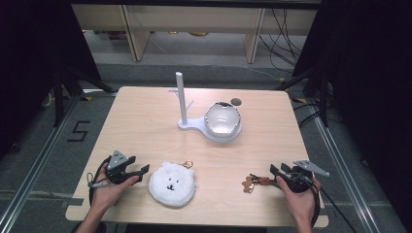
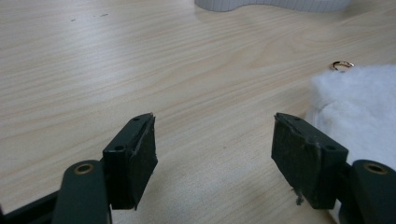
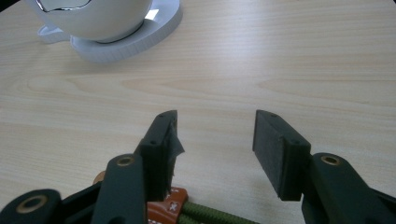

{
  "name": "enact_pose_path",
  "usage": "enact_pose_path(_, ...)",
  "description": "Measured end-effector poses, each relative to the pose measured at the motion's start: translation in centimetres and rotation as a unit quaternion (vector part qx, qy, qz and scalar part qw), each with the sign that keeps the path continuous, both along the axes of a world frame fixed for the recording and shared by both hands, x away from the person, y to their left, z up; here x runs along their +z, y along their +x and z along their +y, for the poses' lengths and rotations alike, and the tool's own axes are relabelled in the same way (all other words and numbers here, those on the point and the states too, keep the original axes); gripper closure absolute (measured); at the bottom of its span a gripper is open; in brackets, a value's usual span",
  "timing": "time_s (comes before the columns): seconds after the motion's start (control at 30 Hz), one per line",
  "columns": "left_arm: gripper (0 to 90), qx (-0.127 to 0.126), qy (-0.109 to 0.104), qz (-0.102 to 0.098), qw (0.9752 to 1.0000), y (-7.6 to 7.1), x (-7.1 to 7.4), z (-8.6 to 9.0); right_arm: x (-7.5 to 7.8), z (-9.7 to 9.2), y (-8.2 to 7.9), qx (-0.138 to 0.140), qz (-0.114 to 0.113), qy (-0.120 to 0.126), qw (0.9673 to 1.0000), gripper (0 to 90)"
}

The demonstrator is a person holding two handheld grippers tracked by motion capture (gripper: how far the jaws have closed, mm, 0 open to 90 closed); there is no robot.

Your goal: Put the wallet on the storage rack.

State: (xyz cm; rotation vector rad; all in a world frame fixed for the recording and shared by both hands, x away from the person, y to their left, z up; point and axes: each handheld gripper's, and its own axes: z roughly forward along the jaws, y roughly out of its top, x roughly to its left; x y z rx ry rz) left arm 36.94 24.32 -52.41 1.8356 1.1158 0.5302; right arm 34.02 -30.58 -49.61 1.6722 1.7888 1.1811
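A white plush bear face (image 1: pixel 171 183) lies near the table's front left, with a small gold ring (image 1: pixel 188 164) at its top. My left gripper (image 1: pixel 141 172) rests just left of it, open and empty; in the left gripper view the plush (image 2: pixel 359 107) and its ring (image 2: pixel 342 65) sit beside the right jaw of that gripper (image 2: pixel 215 149). A brown keychain (image 1: pixel 253 183) lies at the front right. My right gripper (image 1: pixel 274 171) is right beside it, open. In the right gripper view the keychain's orange tag (image 3: pixel 170 207) and green cord (image 3: pixel 210 217) lie below the jaws of the gripper (image 3: pixel 215 140).
A white stand (image 1: pixel 182 99) with an upright post and side pegs rises at the table's middle rear. Its base (image 3: pixel 135 35) carries a white bowl (image 1: pixel 222 120). A dark round hole (image 1: pixel 236 102) is behind the bowl. Shelving and cables lie beyond the table.
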Motion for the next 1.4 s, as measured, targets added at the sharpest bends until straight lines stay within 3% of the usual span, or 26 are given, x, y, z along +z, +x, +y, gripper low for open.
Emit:
enact_pose_path(0.13,29.9,-0.002,0.001,0.0,1.0,0.0,0.0,0.0,0.2,0.3,-0.1,0.001,0.004,0.004,1.0,51.4)
enact_pose_path(0.17,29.9,-0.001,0.001,0.002,1.0,0.0,0.0,-0.1,0.2,0.0,0.1,0.011,-0.007,-0.017,0.9998,51.4)
enact_pose_path(0.2,29.9,-0.005,-0.001,0.008,1.0,-0.1,0.0,-0.2,0.4,0.1,0.0,0.017,-0.013,-0.018,0.9996,51.5)
enact_pose_path(0.23,29.8,-0.008,-0.003,0.008,0.9999,-0.1,0.0,-0.4,0.6,0.6,-0.2,0.003,-0.003,0.002,1.0,51.5)
enact_pose_path(0.27,29.8,-0.008,-0.003,0.008,0.9999,-0.1,0.0,-0.4,0.6,0.6,-0.2,0.003,-0.003,0.002,1.0,51.5)
enact_pose_path(0.3,29.8,-0.014,0.002,0.013,0.9998,-0.2,0.1,-0.6,0.8,0.5,-0.1,0.016,-0.012,-0.017,0.9997,51.4)
enact_pose_path(0.4,30.1,-0.018,0.004,0.017,0.9997,-0.3,0.3,-0.8,1.2,0.6,-0.2,0.018,-0.002,-0.023,0.9996,51.4)
enact_pose_path(0.43,30.3,-0.025,0.003,0.022,0.9995,-0.3,0.7,-1.0,1.4,1.0,-0.4,0.005,0.015,-0.006,0.9999,51.4)
enact_pose_path(0.47,30.4,-0.025,0.003,0.022,0.9995,-0.3,0.7,-1.0,1.4,1.0,-0.4,0.005,0.015,-0.006,0.9999,51.4)
enact_pose_path(0.5,30.6,-0.03,0.003,0.026,0.9992,-0.5,1.1,-1.2,1.1,0.7,-0.1,0.028,-0.008,-0.019,0.9994,51.3)
enact_pose_path(0.6,30.9,-0.04,0.002,0.029,0.9988,-0.5,1.5,-1.3,1.2,0.9,-0.1,0.029,-0.003,-0.022,0.9993,51.2)
enact_pose_path(0.63,30.9,-0.042,0.0,0.033,0.9986,-0.6,1.8,-1.4,1.3,1.3,-0.3,0.02,0.01,-0.012,0.9997,50.9)
enact_pose_path(0.7,31.0,-0.049,-0.004,0.035,0.9982,-0.7,2.1,-1.4,1.3,1.5,-0.3,0.023,0.015,-0.003,0.9996,50.6)
enact_pose_path(0.77,31.1,-0.051,-0.006,0.037,0.998,-0.7,2.3,-1.5,1.4,1.5,-0.5,0.02,0.022,-0.009,0.9995,50.4)
enact_pose_path(0.87,31.1,-0.057,-0.013,0.038,0.9976,-1.0,2.7,-1.7,1.2,1.5,-0.4,0.025,0.017,-0.005,0.9995,50.4)
enact_pose_path(0.9,31.1,-0.059,-0.013,0.038,0.9975,-1.1,2.9,-1.7,1.2,1.2,-0.2,0.038,0.009,-0.026,0.9989,50.4)
enact_pose_path(1.0,31.2,-0.063,-0.013,0.042,0.997,-1.1,2.9,-1.8,1.2,1.6,-0.3,0.028,0.021,-0.011,0.9993,50.4)
enact_pose_path(1.07,31.8,-0.066,-0.017,0.049,0.9965,-1.1,2.9,-1.9,1.3,1.6,-0.3,0.035,0.029,-0.01,0.9989,50.4)
enact_pose_path(1.1,32.1,-0.071,-0.021,0.057,0.9956,-1.1,2.9,-2.1,1.2,1.4,0.0,0.049,0.014,-0.025,0.9984,50.4)
enact_pose_path(1.13,32.3,-0.071,-0.021,0.057,0.9956,-1.1,2.9,-2.1,1.3,1.4,-0.1,0.047,0.016,-0.029,0.9984,50.4)
enact_pose_path(1.17,32.3,-0.081,-0.024,0.064,0.9944,-1.1,3.0,-2.4,1.5,1.7,-0.3,0.039,0.029,-0.007,0.9988,50.4)
enact_pose_path(1.27,32.2,-0.097,-0.03,0.071,0.9923,-1.0,3.2,-3.0,1.6,1.9,-0.3,0.042,0.025,-0.004,0.9988,50.3)
enact_pose_path(1.4,32.1,-0.109,-0.029,0.088,0.9897,-0.8,3.3,-3.5,1.6,1.9,-0.1,0.049,0.02,-0.022,0.9983,50.2)
